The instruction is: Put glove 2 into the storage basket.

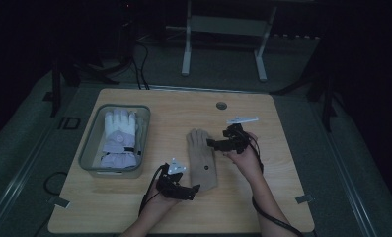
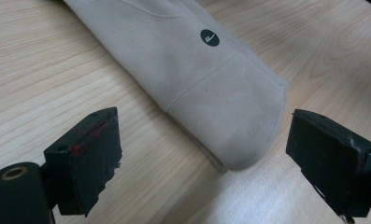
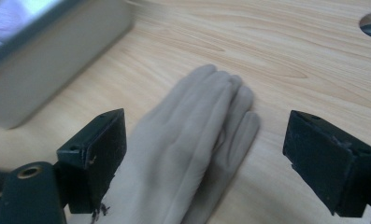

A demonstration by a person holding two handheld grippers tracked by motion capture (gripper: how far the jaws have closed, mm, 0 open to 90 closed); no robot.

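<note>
A wooden table (image 1: 262,197) seen from above, bearing two gloves and one container. A beige glove (image 1: 202,159) lies flat near the middle of the tabletop, fingers pointing toward the far edge and cuff toward the person; a small dark round logo patch (image 2: 210,38) sits on its back just above the cuff seam. To its left stands a grey rectangular bin (image 1: 87,153), open at the top, holding a single white and pale-lilac padded glove (image 1: 118,137) laid lengthwise with its fingers toward the far side; the glove takes up most of the bin's floor. The beige glove lies outside the bin, well apart from its near wall. The left gripper (image 1: 192,190), held in the person's left hand (image 1: 156,200), sits just beside the cuff end of the beige glove; in the left gripper view its two black jaws stand wide apart with the rounded cuff edge between and ahead of them, neither pad touching the fabric. The right gripper (image 1: 212,143), held in the right hand (image 1: 245,158), points at the finger end of the same glove; in the right gripper view its jaws are likewise spread wide, the glove's fingers lying between them on the wood, with no pad pressing on them. A corner of the grey bin appears at the upper left of that view, and a round cable hole (image 1: 221,105) lies in the tabletop near the far edge.
</note>
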